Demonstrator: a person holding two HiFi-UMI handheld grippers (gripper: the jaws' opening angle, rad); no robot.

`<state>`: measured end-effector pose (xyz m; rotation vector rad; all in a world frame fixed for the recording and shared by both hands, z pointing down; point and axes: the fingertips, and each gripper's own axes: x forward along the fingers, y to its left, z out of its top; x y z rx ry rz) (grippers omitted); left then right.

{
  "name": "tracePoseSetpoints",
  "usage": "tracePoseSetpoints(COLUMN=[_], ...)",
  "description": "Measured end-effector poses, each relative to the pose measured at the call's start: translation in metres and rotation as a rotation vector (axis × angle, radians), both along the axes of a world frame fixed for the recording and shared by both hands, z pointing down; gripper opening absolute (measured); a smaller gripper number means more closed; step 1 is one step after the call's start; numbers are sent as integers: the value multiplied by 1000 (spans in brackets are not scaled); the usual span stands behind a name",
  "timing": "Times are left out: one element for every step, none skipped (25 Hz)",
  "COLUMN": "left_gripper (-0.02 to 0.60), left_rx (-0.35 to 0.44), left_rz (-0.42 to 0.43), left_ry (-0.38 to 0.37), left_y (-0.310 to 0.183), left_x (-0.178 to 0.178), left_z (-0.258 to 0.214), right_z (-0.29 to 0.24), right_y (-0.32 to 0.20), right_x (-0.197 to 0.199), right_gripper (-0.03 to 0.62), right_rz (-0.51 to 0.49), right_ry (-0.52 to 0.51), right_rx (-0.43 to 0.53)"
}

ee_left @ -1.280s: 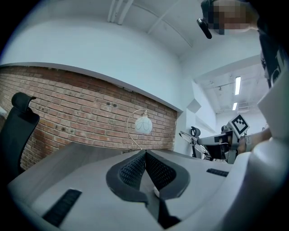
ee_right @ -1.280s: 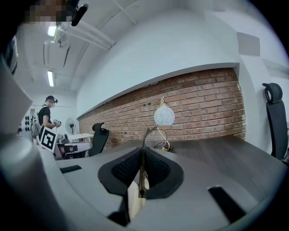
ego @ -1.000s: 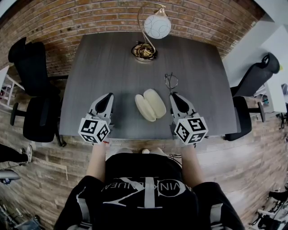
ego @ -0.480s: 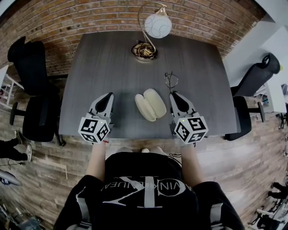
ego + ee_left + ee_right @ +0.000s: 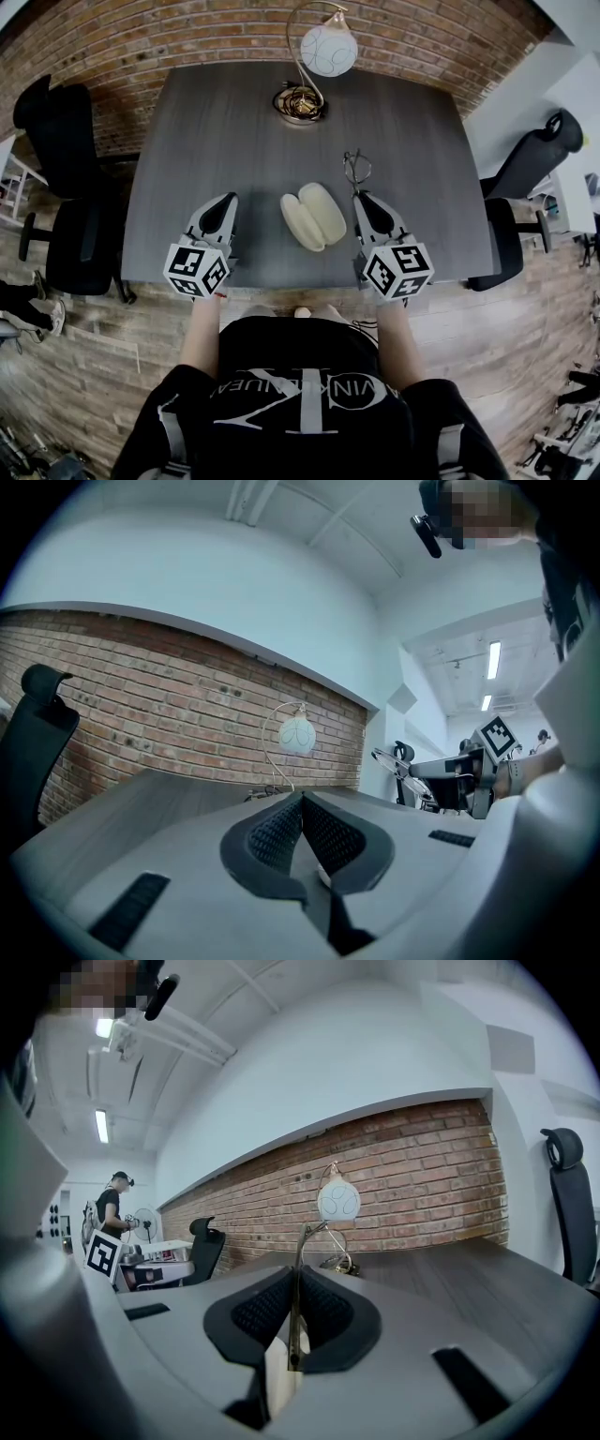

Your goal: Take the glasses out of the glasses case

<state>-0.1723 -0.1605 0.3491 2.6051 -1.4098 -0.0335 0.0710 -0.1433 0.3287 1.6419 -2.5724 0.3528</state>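
The cream glasses case lies open on the grey table, between my two grippers. The thin-framed glasses are outside the case, just beyond the tip of my right gripper. In the right gripper view the jaws of this gripper are shut on a thin metal arm of the glasses. A cream piece of the case shows low behind the jaws. My left gripper rests left of the case, and its jaws are shut with nothing between them.
A lamp with a white globe and a brass base stands at the table's far edge, by a brick wall. Black office chairs stand left and right of the table. A person stands far off.
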Motion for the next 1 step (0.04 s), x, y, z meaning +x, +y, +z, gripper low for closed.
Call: tracePoseSetpoints(left_gripper=[15], left_rx=[-1], left_rz=[0], left_ry=[0], left_y=[0], left_x=[0], left_z=[0], right_z=[0], right_y=[0], right_x=[0], right_gripper=[38], right_rz=[0], right_ry=[-1], right_rx=[-1])
